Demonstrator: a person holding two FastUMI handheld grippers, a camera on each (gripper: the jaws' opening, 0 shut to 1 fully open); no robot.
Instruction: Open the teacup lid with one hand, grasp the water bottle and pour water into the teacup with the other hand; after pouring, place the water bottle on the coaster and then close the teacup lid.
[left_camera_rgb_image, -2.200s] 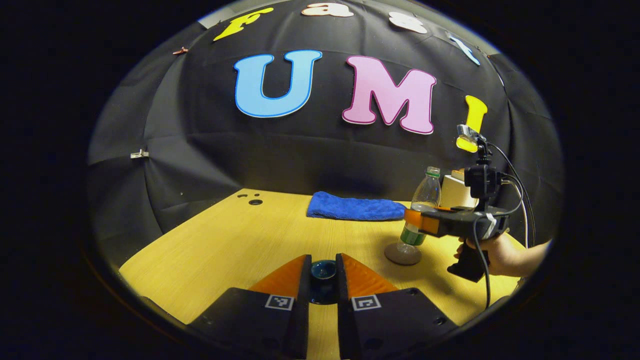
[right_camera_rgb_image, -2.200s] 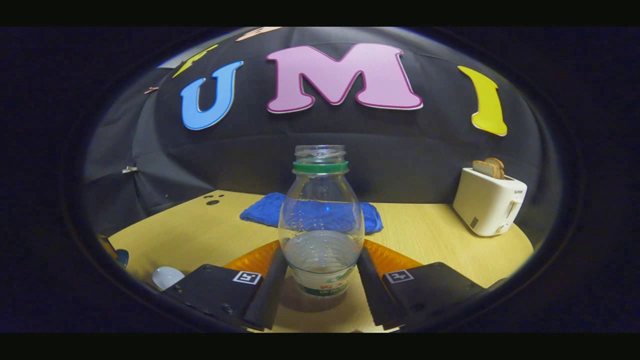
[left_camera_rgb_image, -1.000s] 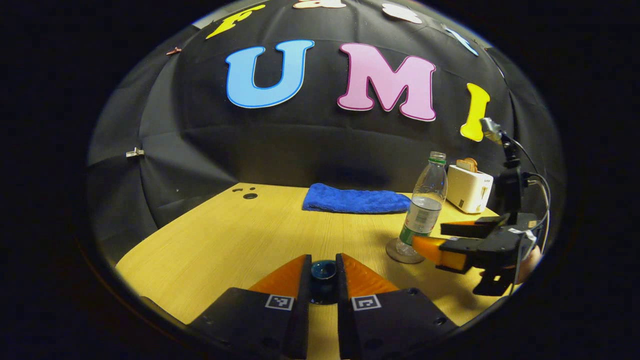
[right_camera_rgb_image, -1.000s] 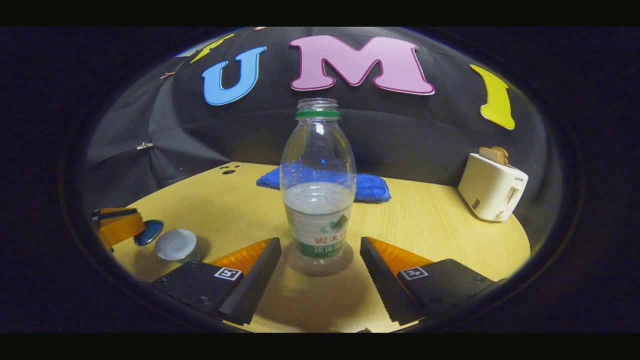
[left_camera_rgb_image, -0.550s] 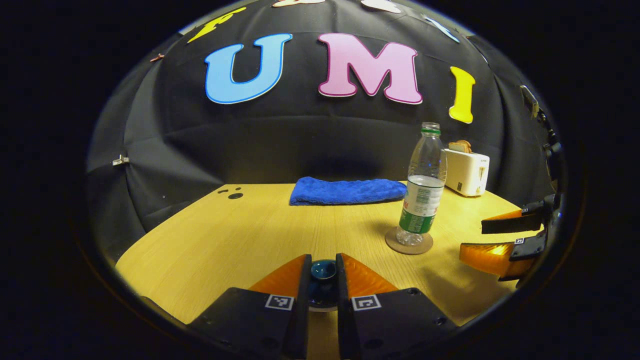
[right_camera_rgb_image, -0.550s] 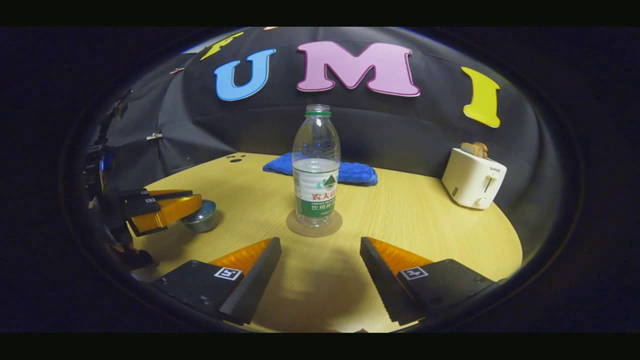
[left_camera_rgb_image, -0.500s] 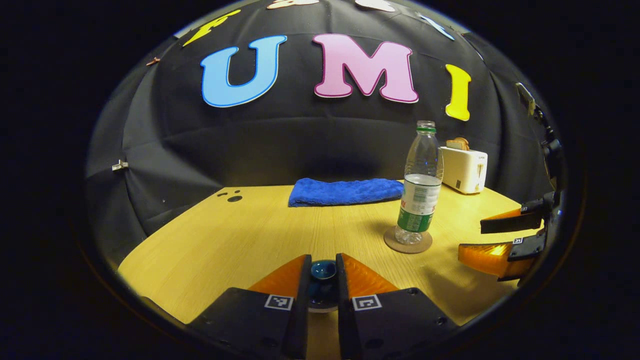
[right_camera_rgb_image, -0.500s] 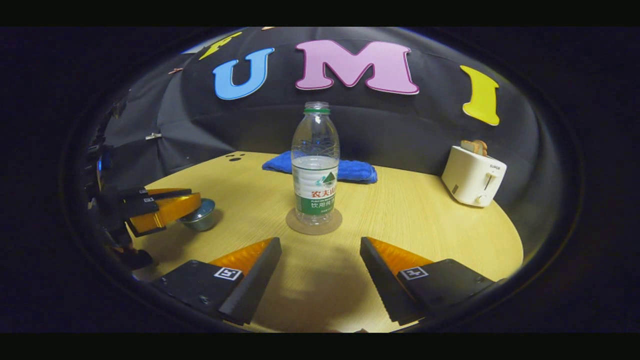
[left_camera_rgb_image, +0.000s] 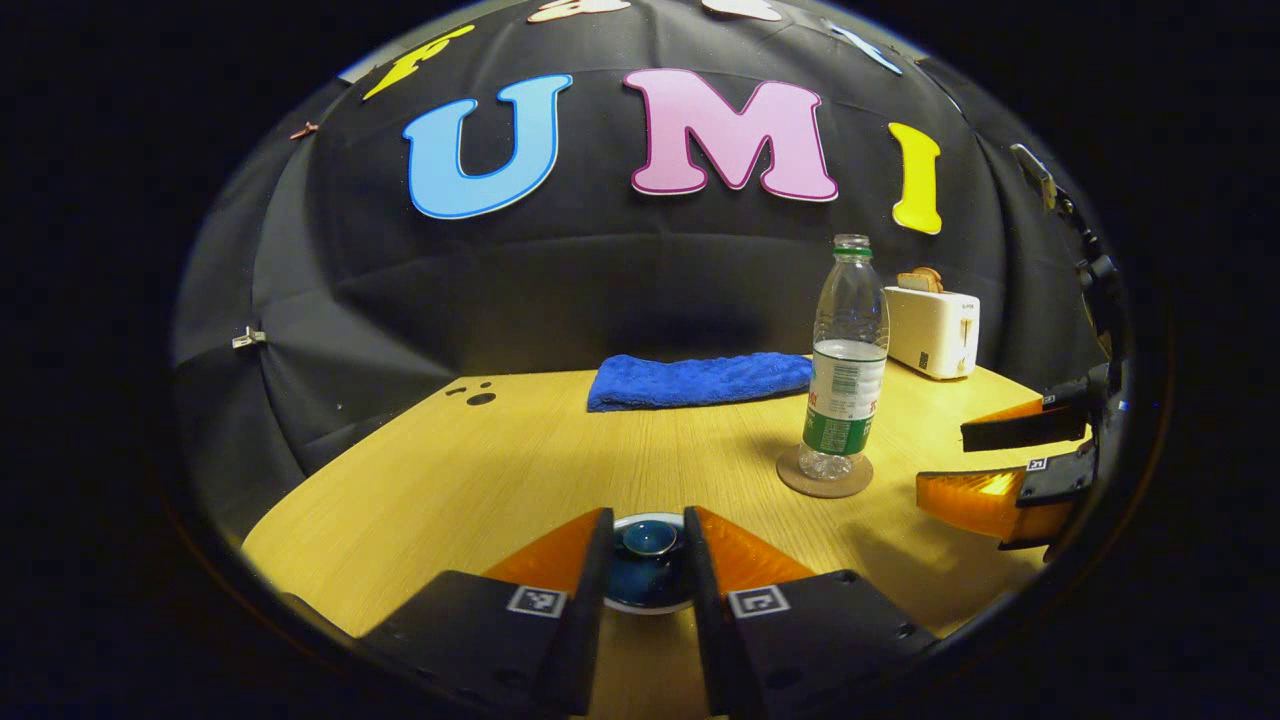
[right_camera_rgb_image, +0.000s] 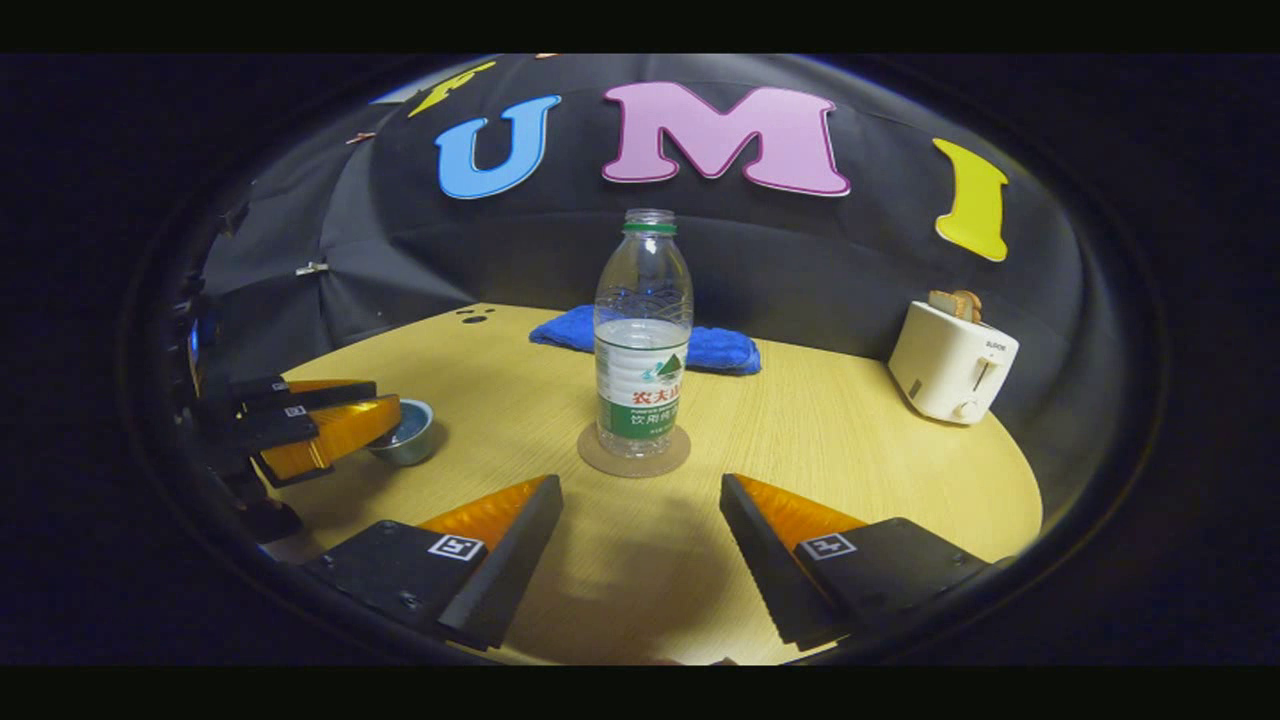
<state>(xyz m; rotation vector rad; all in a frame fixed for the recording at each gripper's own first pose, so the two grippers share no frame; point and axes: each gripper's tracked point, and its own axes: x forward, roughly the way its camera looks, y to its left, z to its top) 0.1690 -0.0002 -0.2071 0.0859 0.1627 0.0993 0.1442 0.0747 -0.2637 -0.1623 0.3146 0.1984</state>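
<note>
The clear water bottle (left_camera_rgb_image: 845, 370) (right_camera_rgb_image: 642, 340), part full and uncapped, stands upright on the round brown coaster (left_camera_rgb_image: 850, 485) (right_camera_rgb_image: 603, 458). My right gripper (right_camera_rgb_image: 640, 482) (left_camera_rgb_image: 942, 462) is open and hangs a short way in front of the bottle, touching nothing. The dark blue lid (left_camera_rgb_image: 645, 560) rests on the white-rimmed teacup (left_camera_rgb_image: 645, 606) (right_camera_rgb_image: 405, 440). My left gripper (left_camera_rgb_image: 647, 515) (right_camera_rgb_image: 388, 398) straddles the lid's knob with its fingers slightly apart from it, open.
A folded blue towel (left_camera_rgb_image: 700, 378) (right_camera_rgb_image: 720, 350) lies at the back of the wooden table (left_camera_rgb_image: 500, 470). At the back right stands a white toaster (left_camera_rgb_image: 932, 318) (right_camera_rgb_image: 952, 375) with bread in it. The table's rounded front edge is close below both grippers.
The right gripper let go of the bottle on the coaster and drew back. The left gripper lowered the lid onto the teacup and its fingers have just spread a little.
</note>
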